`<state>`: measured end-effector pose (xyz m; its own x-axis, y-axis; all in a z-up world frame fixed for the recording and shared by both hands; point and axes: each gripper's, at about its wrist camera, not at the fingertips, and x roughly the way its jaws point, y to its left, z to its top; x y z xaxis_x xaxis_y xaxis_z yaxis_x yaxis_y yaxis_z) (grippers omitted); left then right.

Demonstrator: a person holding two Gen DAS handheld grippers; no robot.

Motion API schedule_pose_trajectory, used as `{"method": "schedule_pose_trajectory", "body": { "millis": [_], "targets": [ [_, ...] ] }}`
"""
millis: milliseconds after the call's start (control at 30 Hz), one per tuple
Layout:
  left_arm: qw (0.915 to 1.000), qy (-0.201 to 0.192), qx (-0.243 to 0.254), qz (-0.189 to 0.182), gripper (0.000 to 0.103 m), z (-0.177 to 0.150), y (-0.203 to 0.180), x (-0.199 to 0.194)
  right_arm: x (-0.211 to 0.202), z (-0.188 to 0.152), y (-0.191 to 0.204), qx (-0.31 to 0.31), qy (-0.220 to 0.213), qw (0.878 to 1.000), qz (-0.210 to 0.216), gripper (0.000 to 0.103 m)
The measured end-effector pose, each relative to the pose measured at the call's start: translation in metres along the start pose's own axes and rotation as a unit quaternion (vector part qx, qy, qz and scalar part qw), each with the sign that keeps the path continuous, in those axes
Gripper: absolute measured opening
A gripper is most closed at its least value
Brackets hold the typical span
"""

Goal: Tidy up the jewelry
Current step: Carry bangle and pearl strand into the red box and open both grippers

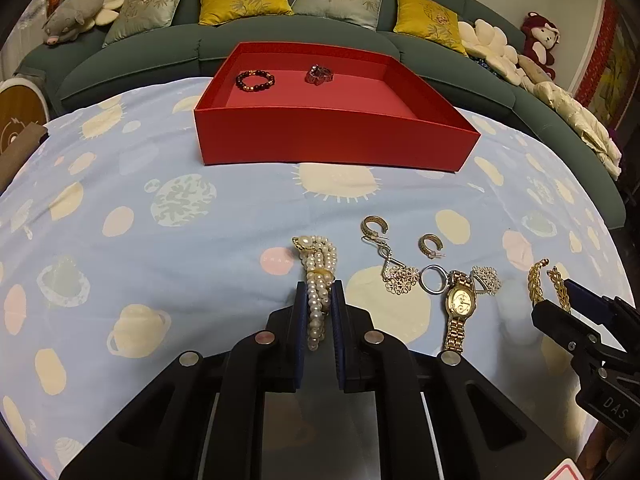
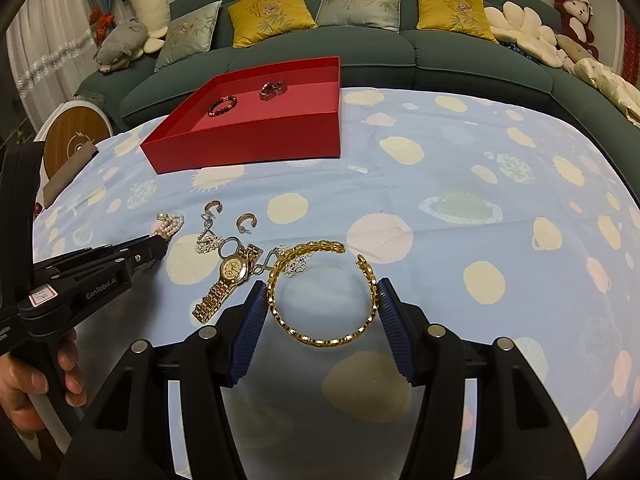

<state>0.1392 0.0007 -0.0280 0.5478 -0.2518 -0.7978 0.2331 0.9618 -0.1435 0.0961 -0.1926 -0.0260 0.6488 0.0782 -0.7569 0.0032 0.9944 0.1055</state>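
Left wrist view. Left gripper [image 1: 319, 292]: jaws clenched on the pearl bracelet [image 1: 316, 276], a multi-strand piece with gold clasps; its far end lies on the cloth, its near end hangs between the blue pads. Tablecloth [image 1: 160, 220]: pale blue, printed with cream and pink planets. Red box [image 1: 332, 140]: open-topped, at the far side of the table; inside, by the back wall, a dark bead bracelet [image 1: 255, 81] to the left and a reddish piece [image 1: 319, 73] to the right, apart from each other. On the cloth, right of the pearls: two gold hoop earrings [image 1: 374, 225], a filigree earring [image 1: 400, 278], a plain silver ring [image 1: 433, 279], a gold watch [image 1: 460, 304] lying face up. Far right: right gripper [image 1: 560, 296] about the gold bangle [image 1: 538, 282].

Right wrist view. Right gripper [image 2: 322, 300]: jaws half apart, both blue pads touching the outer sides of the gold bangle [image 2: 324, 332], an open chain-link cuff lying flat on the cloth; grasping it. Just left of it: gold watch [image 2: 232, 268], with the filigree pieces and ring clustered around its upper strap. Left gripper [image 2: 160, 242] enters from the left, tips at the pearl bracelet [image 2: 172, 224]; a hand [image 2: 32, 384] holds its handle. Red box [image 2: 248, 144] at upper left. Beyond the table: a green sofa [image 2: 460, 52] with yellow and grey cushions and plush toys.
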Motion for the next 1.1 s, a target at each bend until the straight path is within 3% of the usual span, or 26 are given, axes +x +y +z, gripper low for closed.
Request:
{"method": "schedule_pose_trajectory", "body": {
  "millis": [300,400,567,700,867,1100],
  "targets": [
    [0.9989,-0.036,-0.008,-0.028,0.009,0.024,-0.004,-0.041,-0.016,0.018,0.009,-0.001,-0.022,1.000,0.020,0.054],
    [0.9979,-0.051,0.001,-0.040,0.009,0.045,-0.007,-0.059,-0.030,0.041,0.019,-0.011,-0.039,0.998,0.041,0.054],
    [0.9962,-0.081,0.010,-0.029,0.009,0.092,-0.002,-0.071,-0.037,0.096,0.030,-0.034,-0.080,0.995,0.052,0.054],
    [0.9957,-0.091,0.008,-0.008,0.009,0.132,0.008,-0.053,-0.012,0.143,0.036,-0.041,-0.092,0.993,0.057,0.054],
    [0.9966,-0.081,-0.012,0.011,0.009,0.165,0.023,-0.007,0.038,0.187,0.041,-0.037,-0.077,0.994,0.060,0.054],
    [0.9984,-0.047,-0.022,0.024,0.009,0.186,0.035,0.053,0.112,0.217,0.036,-0.024,-0.037,0.998,0.037,0.054]
  ]
}}
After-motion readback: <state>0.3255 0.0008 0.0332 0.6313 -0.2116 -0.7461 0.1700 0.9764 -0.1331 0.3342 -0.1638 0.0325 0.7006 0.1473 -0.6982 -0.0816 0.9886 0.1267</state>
